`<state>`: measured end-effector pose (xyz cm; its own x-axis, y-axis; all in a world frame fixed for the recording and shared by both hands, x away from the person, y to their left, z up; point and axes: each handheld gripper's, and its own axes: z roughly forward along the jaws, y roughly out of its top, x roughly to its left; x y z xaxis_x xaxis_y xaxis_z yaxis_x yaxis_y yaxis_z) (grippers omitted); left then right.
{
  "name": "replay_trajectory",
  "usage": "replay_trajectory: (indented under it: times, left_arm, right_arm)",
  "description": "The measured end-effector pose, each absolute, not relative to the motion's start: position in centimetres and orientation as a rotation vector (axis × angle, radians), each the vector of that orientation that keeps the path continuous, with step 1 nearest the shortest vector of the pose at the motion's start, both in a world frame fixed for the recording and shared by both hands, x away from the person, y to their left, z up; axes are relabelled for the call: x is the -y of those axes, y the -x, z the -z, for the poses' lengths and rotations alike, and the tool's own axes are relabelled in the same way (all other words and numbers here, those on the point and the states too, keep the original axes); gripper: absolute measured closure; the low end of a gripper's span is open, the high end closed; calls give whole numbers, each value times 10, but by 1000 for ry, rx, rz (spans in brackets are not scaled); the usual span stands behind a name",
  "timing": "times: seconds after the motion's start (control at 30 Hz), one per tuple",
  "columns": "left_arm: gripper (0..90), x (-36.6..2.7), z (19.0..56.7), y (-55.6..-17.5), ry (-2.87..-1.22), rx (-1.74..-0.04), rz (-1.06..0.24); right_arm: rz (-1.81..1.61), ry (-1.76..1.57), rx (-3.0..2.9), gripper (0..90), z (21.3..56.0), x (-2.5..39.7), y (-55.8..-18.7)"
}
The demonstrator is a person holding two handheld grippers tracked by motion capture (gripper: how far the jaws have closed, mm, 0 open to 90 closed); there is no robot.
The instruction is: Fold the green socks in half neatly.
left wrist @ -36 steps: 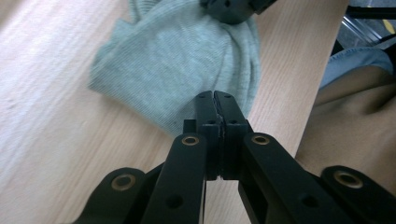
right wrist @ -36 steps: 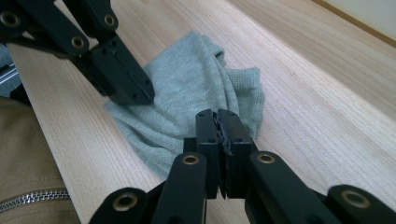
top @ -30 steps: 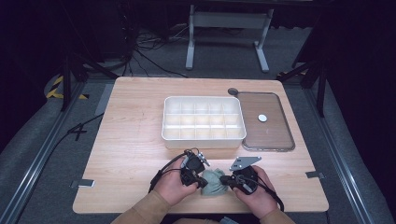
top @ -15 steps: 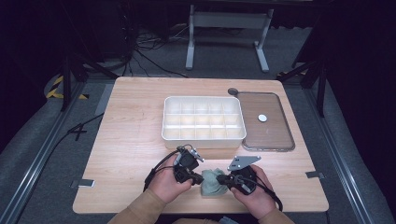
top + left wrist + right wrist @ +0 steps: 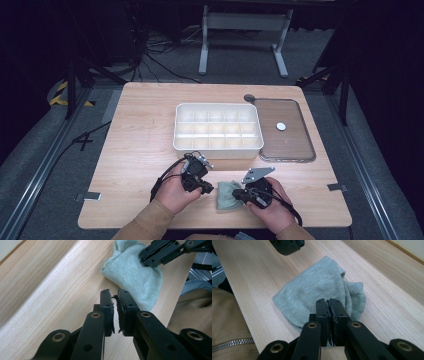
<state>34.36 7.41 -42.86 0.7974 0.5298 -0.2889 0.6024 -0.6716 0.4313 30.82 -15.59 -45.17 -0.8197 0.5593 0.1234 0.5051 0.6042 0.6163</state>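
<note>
A folded pale grey-green sock [image 5: 227,196] lies on the wooden table [image 5: 145,145] near its front edge. My right gripper [image 5: 239,194] is at the sock's right side, its jaws pressed together on the cloth [image 5: 317,292]. The left gripper view shows that gripper [image 5: 147,258] pinching the sock's far edge [image 5: 132,275]. My left gripper [image 5: 204,189] hovers just left of the sock without touching it. Its jaws [image 5: 115,298] are drawn together, with only a thin slit between the worn pads and nothing in it.
Behind the hands stands a white compartment box [image 5: 217,146]. A brown transparent lid [image 5: 285,145] with a small white disc [image 5: 281,126] lies to its right. The front table edge and a tan sleeve [image 5: 229,322] lie close beneath the grippers.
My left gripper has drawn slightly back and to the left, off the sock. The right gripper has stayed on the sock, which now shows more between the two hands.
</note>
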Motion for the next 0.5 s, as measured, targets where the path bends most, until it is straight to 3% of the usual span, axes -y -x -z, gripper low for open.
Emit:
replay_trajectory:
  times: [0.5]
  left_arm:
    - [822, -57, 448, -342, -2553, -819, 220]
  right_arm:
    - [-994, -902, -2737, 876, 454, 155, -308]
